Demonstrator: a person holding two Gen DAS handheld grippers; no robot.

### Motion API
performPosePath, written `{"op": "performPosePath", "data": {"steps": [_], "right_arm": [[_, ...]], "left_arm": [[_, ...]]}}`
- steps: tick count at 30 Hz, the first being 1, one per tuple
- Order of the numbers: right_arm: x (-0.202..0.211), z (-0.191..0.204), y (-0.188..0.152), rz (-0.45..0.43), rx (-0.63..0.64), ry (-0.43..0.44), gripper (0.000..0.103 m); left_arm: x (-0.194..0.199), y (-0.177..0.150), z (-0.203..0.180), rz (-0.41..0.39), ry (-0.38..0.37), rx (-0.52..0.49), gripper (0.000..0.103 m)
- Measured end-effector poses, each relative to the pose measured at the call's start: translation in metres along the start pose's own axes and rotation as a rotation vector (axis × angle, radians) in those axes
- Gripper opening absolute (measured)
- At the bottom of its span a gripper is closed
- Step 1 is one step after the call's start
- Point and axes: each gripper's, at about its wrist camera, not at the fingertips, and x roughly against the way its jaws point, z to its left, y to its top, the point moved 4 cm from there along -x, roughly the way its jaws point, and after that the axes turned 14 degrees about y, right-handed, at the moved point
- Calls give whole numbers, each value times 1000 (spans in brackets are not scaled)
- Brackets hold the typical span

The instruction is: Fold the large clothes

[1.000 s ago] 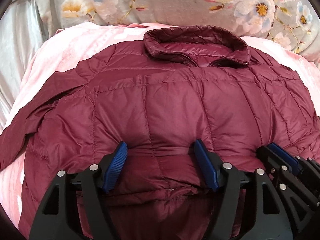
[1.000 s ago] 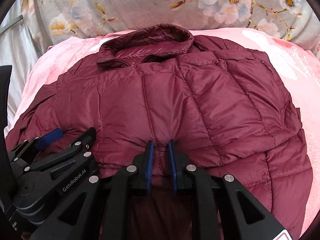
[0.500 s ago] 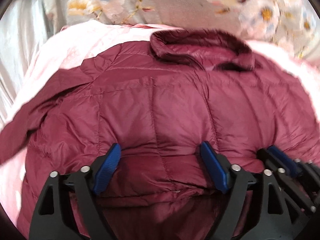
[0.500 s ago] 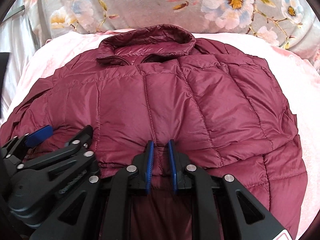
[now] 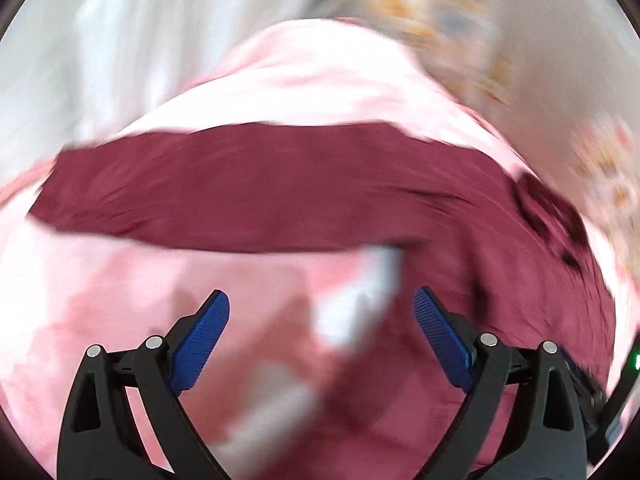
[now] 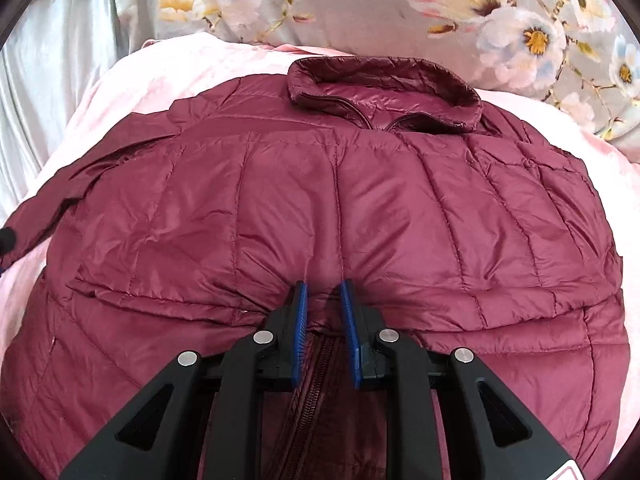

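My left gripper (image 5: 320,336) points steeply downward, its blue pads (image 5: 202,340) spread wide with nothing between them; the jaws have just been opening. My right gripper (image 6: 323,320) also tilts steeply downward, its jaws narrow and just eased apart a little, with a fold of the jacket (image 6: 320,208) bunched between the pads (image 6: 301,332).

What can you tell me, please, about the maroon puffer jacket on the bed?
The maroon puffer jacket is glossy, quilted in stitched panels, with a stand-up collar at the far end. It lies spread flat on a pink blanket, one sleeve stretched sideways. The right gripper pinches a fold near its zipper, jaws nearly closed; the left gripper hangs open beside it.
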Motion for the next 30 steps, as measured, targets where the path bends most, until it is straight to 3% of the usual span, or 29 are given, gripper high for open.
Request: {"op": "performPosePath", "data": {"steps": [7,12,14,17,18,19,22,26,30], "right_arm": [[0,8,-2,4,43,-59,19],[0,7,-1,5,41,-57,19],[0,8,-2,5,44,-64,19],[0,9,-2,8,48,-74,19],[0,9,-2,9,48,-75,19],[0,9,-2,9,49,-75,19],[0,10,-3,10,52,-81,19],[0,10,-2,11,51,-80,19],[3,9,-4,9,32,-65,20]], "left_arm": [[-46,28,141,61,131,361,91],[-71,43,174,78,149,439,90],[-76,53,172,66,173,415,80],[-79,67,160,63,167,360,43],[-80,73,152,68,143,344,21],[-80,76,146,71,128,331,11],[-67,96,113,25,90,252,6],[-18,115,48,-97,20,106,5],[37,117,-30,-172,-106,-30,5]]}}
